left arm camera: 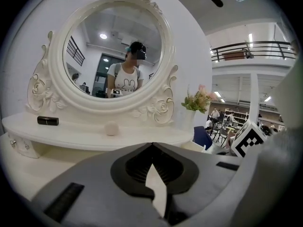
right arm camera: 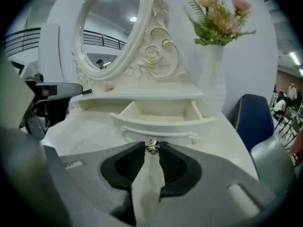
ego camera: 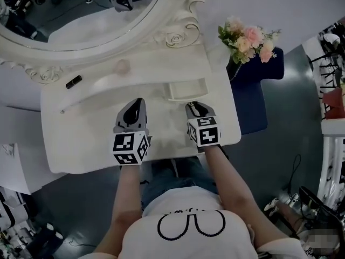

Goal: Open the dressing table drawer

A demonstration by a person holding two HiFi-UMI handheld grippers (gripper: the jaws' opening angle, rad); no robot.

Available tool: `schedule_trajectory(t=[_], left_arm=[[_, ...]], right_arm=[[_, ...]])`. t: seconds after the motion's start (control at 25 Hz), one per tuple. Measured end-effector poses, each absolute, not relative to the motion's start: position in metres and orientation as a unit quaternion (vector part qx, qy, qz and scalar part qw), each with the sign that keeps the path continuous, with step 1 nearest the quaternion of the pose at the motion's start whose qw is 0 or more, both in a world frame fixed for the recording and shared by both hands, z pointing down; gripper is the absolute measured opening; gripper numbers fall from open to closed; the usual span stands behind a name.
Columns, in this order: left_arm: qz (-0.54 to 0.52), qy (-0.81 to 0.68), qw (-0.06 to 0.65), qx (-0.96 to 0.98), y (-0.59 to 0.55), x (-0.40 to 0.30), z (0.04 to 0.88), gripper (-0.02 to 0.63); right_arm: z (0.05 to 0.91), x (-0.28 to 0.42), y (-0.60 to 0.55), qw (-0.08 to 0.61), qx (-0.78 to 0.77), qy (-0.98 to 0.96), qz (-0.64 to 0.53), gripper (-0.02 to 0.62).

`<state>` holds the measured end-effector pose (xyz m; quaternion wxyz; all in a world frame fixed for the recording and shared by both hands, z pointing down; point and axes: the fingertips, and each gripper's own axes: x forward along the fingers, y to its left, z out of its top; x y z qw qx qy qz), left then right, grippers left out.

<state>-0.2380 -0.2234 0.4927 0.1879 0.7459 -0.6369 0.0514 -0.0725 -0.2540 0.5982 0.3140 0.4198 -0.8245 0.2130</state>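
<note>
Pulling straight back toward you is the line: your right tongs [ego camera: 194,108] clamp the knob [right arm camera: 152,147] of the part-open drawer [right arm camera: 163,119] at the bench's [ego camera: 97,139] right, while your left tongs [left arm camera: 151,144] stay out of it, clenched empty and farther off.

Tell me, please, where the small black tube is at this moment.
In the head view the small black tube lies at the left end of the raised shelf, just below the mirror and well left of the pinkish ball.
</note>
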Motion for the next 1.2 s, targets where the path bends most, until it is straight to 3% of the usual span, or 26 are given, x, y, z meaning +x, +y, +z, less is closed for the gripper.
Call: schedule_trajectory(t=[0.28,0.4,0.6,1.2], left_arm=[[0.047,-0.633,0.187,0.749,-0.216,-0.234,0.491,-0.002],[0.046,-0.635,0.184,0.748,-0.215,-0.236,0.487,-0.002],[0.039,-0.641,0.175,0.746,-0.217,-0.242,0.476,-0.002],[0.013,-0.632,0.101,0.768,-0.250,-0.232,0.404,-0.002]], right_arm=[[0.601,-0.068,-0.247,0.320,0.420,-0.822,0.214,0.095],[0.601,-0.066,-0.246,0.325,0.420,-0.818,0.222,0.175],[0.577,-0.062,-0.252,0.301,0.427,-0.822,0.226,0.211],[0.416,-0.022,-0.281,0.173,0.474,-0.857,0.103,0.196]])
